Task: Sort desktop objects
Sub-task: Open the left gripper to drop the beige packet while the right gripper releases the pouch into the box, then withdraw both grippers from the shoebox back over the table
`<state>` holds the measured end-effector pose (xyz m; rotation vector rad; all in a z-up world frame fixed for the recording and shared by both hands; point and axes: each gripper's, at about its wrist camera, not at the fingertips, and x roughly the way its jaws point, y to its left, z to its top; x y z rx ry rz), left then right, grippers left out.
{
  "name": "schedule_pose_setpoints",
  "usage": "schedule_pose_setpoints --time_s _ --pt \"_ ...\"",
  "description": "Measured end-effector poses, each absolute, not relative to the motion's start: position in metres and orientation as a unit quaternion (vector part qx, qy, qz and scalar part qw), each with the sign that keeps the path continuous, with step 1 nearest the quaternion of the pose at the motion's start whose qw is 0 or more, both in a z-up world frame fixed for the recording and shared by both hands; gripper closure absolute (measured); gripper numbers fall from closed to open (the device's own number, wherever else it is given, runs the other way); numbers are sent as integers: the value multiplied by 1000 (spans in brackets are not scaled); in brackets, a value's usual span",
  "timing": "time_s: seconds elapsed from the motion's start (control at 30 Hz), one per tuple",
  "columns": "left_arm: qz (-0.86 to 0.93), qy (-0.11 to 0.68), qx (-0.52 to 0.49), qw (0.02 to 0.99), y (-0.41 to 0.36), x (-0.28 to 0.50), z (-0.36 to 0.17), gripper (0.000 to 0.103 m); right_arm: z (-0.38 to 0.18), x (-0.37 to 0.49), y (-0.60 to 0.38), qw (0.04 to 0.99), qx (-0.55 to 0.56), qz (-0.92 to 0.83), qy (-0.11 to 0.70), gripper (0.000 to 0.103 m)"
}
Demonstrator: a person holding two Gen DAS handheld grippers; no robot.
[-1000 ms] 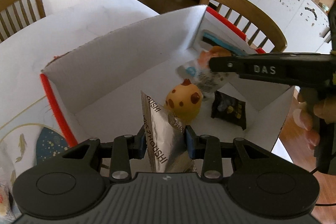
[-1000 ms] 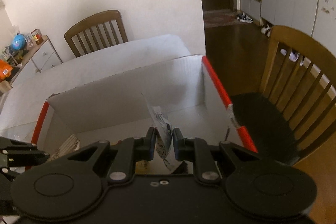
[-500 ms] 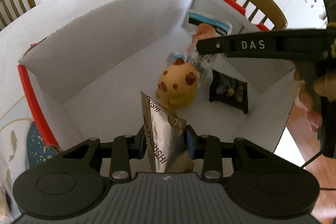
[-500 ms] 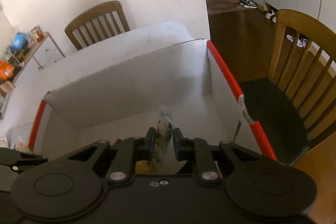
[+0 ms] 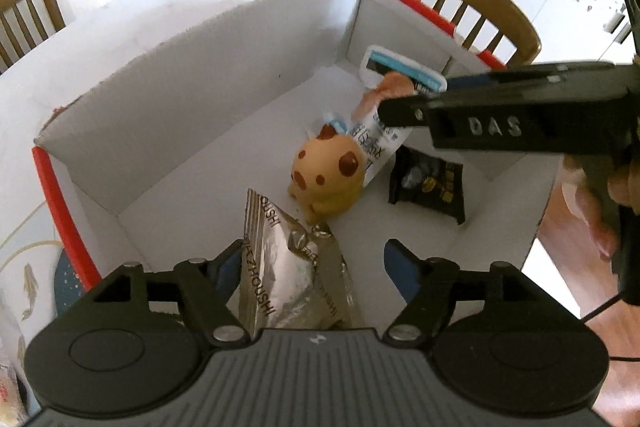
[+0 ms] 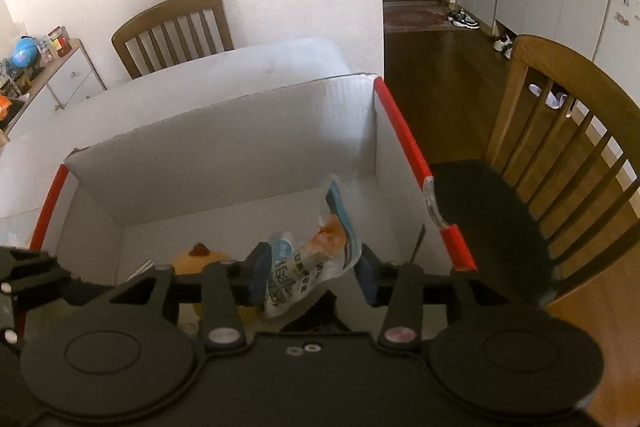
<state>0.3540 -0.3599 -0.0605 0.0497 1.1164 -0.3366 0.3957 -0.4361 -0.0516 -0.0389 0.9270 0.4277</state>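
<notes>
Claw status: the left claw (image 5: 316,263) and right claw (image 6: 310,273) have both spread wide since half a second ago, when each was clamped on a packet. The silver packet (image 5: 288,267) and the white-and-blue pouch (image 6: 316,263) now sit loose between the fingers inside the white box (image 5: 168,99); judged, both releases are complete. Only the left view shows the spotted toy (image 5: 330,173) and black sachet (image 5: 430,185) on the box floor; only the right view shows the chair (image 6: 560,155) beside the box.

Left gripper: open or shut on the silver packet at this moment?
Open. The left gripper has its jaws spread wide; the silver packet leans by the left finger, well clear of the right one, over the white box.
</notes>
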Motion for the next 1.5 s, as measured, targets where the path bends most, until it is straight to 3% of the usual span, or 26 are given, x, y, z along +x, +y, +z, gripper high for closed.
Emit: schedule_pose_setpoints --time_s 0.17,1.23,1.5 --pt "-161 513 23 843 -358 349 -50 19 -38 386 -442 882 -23 203 425 36" --pt "-176 426 -41 886 -316 267 8 17 5 324 -439 888 2 238 394 33" --pt "-169 411 -53 894 -289 248 13 14 11 303 -421 887 -6 250 389 28"
